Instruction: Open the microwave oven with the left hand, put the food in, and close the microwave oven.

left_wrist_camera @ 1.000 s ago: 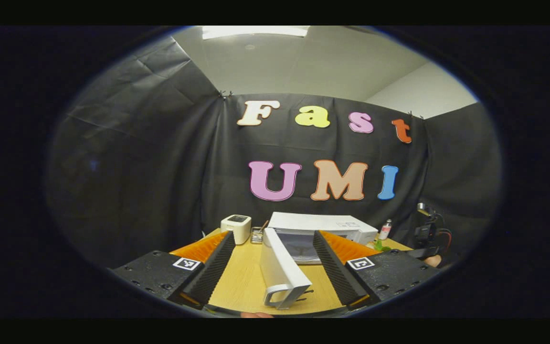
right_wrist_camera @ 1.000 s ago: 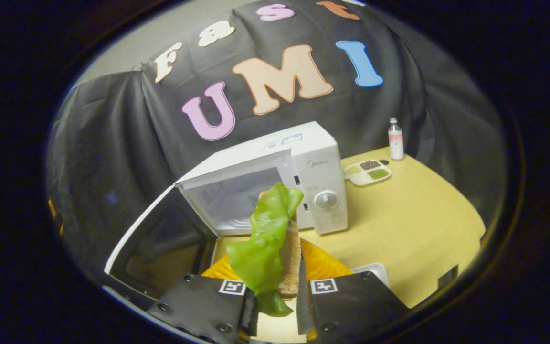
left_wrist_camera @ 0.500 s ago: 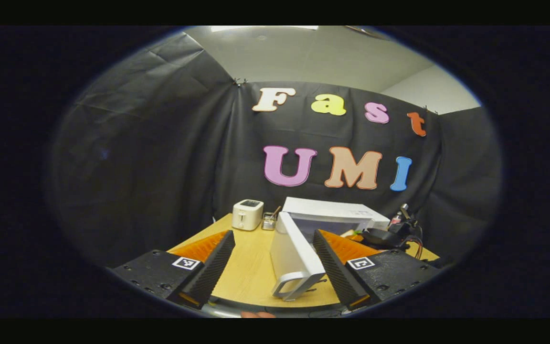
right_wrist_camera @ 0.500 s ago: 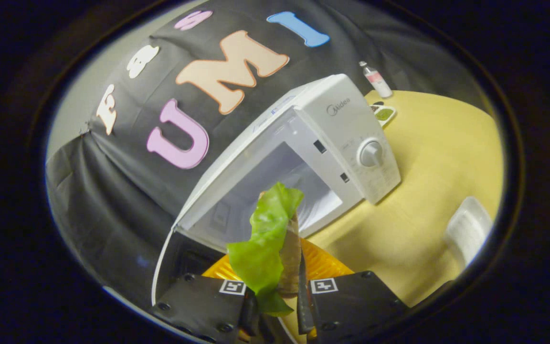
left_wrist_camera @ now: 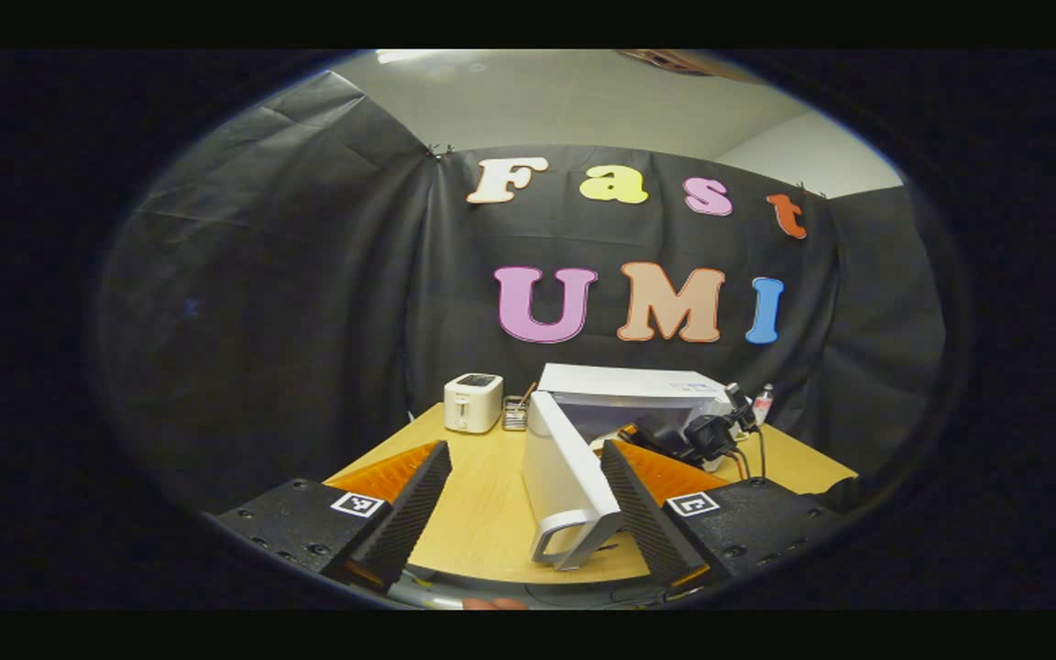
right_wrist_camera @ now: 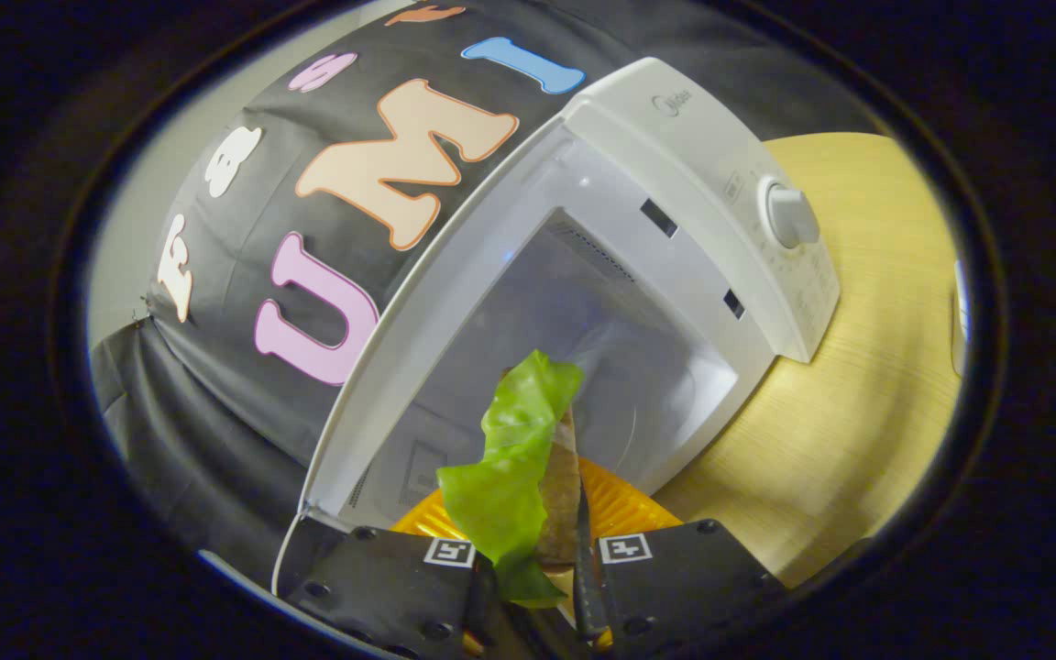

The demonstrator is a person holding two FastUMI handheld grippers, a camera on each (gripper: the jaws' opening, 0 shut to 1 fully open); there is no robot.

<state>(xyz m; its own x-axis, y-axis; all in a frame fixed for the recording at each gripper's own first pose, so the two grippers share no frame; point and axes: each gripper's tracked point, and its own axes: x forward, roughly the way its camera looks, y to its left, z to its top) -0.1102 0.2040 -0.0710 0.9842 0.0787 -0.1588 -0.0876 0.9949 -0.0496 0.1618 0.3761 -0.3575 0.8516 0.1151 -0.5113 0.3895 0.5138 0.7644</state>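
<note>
The right hand-held gripper [right_wrist_camera: 533,587], clenched on the upright green-leafed sandwich food [right_wrist_camera: 514,477], points straight into the white microwave oven's [right_wrist_camera: 675,165] open cavity just ahead, while the released left hand-held gripper [left_wrist_camera: 523,513] idles beside the swung-out white door [left_wrist_camera: 565,477].

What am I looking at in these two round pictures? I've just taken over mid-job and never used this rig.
No robot arm here: a person holds a two-finger tool in each hand, and a camera rides on each.

Left gripper view: the left tool is open, its fingers either side of the open microwave door. Behind stand the microwave, a toaster and a small bottle on the wooden table. The right tool shows at the oven mouth.

Right gripper view: the right tool is shut on the food, a green leaf against a brown slice, at the open cavity. The dial sits on the panel.
</note>
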